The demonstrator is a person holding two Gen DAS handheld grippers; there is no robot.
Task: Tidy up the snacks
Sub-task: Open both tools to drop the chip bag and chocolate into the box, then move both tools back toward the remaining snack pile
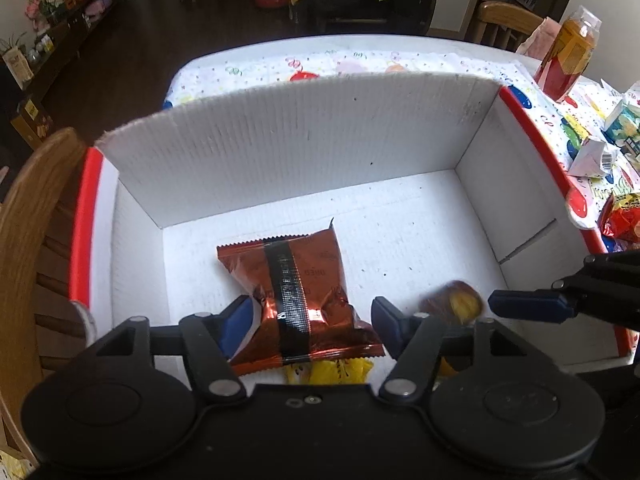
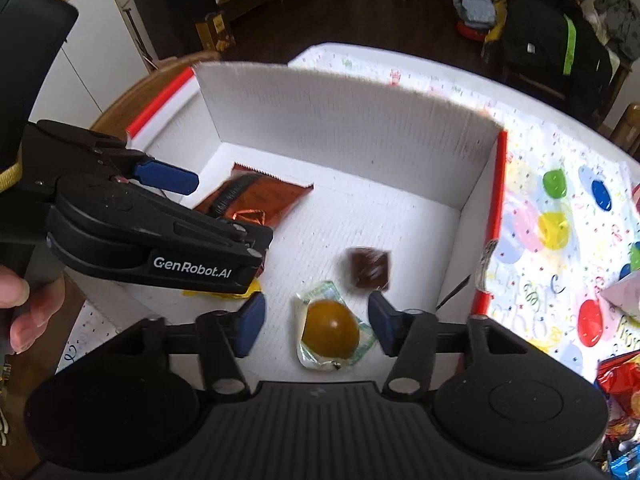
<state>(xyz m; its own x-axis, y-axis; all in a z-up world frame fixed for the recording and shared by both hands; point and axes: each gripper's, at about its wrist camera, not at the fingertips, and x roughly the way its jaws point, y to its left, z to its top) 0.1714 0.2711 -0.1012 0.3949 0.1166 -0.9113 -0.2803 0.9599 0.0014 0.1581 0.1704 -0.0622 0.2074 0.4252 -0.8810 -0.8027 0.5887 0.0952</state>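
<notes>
While both claws hang over the white box (image 1: 280, 152), the left claw (image 1: 310, 320) stands apart around a copper snack packet (image 1: 296, 296) on the box floor. The right claw (image 2: 314, 322) is apart too, above a round brown sweet (image 2: 330, 330); a blurred dark candy (image 2: 368, 268) is just beyond.

Dark wood floor (image 1: 132, 44), low shelving (image 1: 60, 28) along the wall, wooden chair (image 1: 508, 20) behind.

I note a party-print tablecloth (image 1: 260, 70) with coloured balloons as my reference. At its far right edge I see a red-and-orange bottle (image 1: 566, 60). Beyond its far edge sit a wooden chair (image 1: 506, 24) and a black bag with a green stripe (image 2: 556, 52); a second wooden chair (image 1: 28, 216) is at its left.
</notes>
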